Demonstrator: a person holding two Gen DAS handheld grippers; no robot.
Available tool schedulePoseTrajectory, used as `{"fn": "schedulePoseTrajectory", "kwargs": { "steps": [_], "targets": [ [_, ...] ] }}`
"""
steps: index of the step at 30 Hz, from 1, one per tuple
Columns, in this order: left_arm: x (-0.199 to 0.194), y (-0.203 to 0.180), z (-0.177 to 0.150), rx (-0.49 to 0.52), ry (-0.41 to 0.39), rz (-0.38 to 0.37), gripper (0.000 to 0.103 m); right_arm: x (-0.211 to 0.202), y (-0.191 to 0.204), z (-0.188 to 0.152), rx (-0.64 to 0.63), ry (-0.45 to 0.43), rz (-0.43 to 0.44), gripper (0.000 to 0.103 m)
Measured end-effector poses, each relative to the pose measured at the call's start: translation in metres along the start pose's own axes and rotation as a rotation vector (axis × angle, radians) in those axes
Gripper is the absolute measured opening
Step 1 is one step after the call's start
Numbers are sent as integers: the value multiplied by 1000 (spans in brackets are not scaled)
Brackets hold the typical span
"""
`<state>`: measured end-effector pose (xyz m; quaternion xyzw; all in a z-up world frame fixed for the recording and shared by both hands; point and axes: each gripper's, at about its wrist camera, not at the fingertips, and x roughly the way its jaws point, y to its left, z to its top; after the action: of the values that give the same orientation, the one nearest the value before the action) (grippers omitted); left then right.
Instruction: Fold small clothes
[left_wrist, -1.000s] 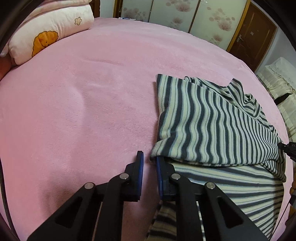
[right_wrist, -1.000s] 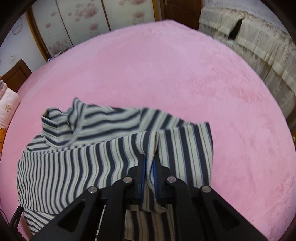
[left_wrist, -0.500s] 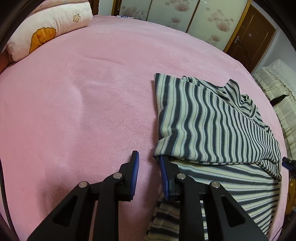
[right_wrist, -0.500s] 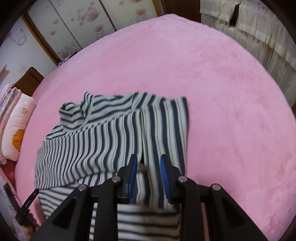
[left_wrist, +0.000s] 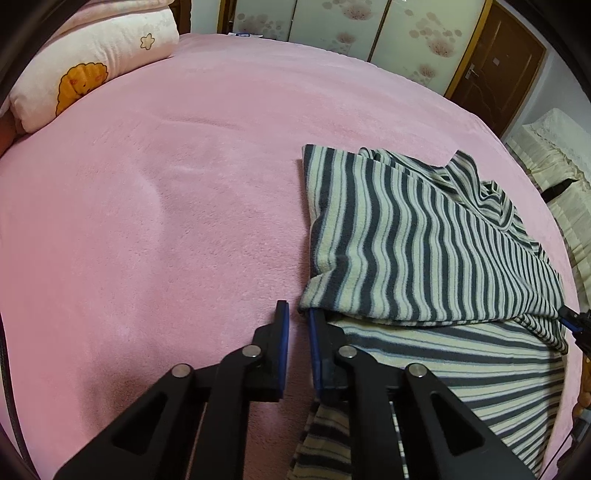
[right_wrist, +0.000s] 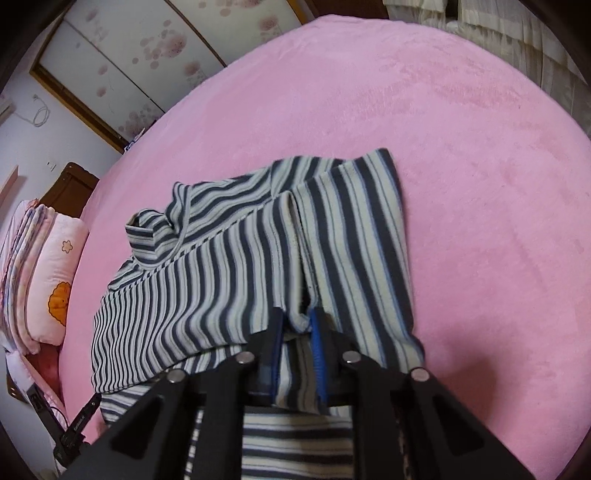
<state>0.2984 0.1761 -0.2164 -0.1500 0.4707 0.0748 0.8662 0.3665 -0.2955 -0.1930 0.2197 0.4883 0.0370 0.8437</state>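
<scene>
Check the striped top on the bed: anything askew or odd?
Nothing damaged. The striped top is folded unevenly: its collar lies bunched and rumpled, and the overlapped edges do not line up.

bed: wide bed under a pink fleece blanket (left_wrist: 192, 206), a few soft creases in it
garment: navy-and-cream striped knit top (left_wrist: 417, 236), folded over itself, on the near right
pillow: pale pink pillow with an orange print (left_wrist: 85, 74), far left corner
</scene>
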Motion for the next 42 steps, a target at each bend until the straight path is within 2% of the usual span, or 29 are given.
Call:
{"fn": "schedulePoseTrajectory", "kwargs": {
  "steps": [5, 8, 12, 14, 19, 22, 24, 26, 30, 33, 36, 42],
  "targets": [
    [-5, 7, 3, -22, 0, 1, 5, -26, 7, -1, -11, -16, -18, 11],
    [-8, 14, 3, -20, -3, 14, 5, -32, 9, -1, -17, 3, -28, 11],
    [-6, 19, 3, -14, 18, 25, 5, -22, 12, -6, -60, 38, -99, 12],
    [-7, 22, 2, -8, 31, 30, 5, -12, 11, -10, -80, 74, -150, 17],
    [-14, 28, 8, -12, 52, -24, 5, -21, 13, -17, -103, 21, -230, 22],
    [-14, 23, 24, 7, 78, -119, 15, -36, 22, -19, -161, -41, -264, 23],
    [-7, 17, 40, 24, 106, -191, 28, -42, 30, -19, -197, -59, -248, 23],
    [1, 14, 53, 26, 114, -217, 31, -45, 37, -17, -223, -68, -224, 23],
    [31, 7, 85, 52, 139, -206, 31, -42, 47, -12, -252, -93, -190, 23],
    [57, 10, 104, 11, 178, -215, 31, -31, 53, -6, -267, -100, -179, 23],
    [79, 17, 117, -53, 204, -264, 31, -19, 57, -2, -274, -94, -167, 23],
    [98, 23, 128, -105, 216, -345, 31, -5, 59, 0, -282, -92, -138, 23]
  ]
}}
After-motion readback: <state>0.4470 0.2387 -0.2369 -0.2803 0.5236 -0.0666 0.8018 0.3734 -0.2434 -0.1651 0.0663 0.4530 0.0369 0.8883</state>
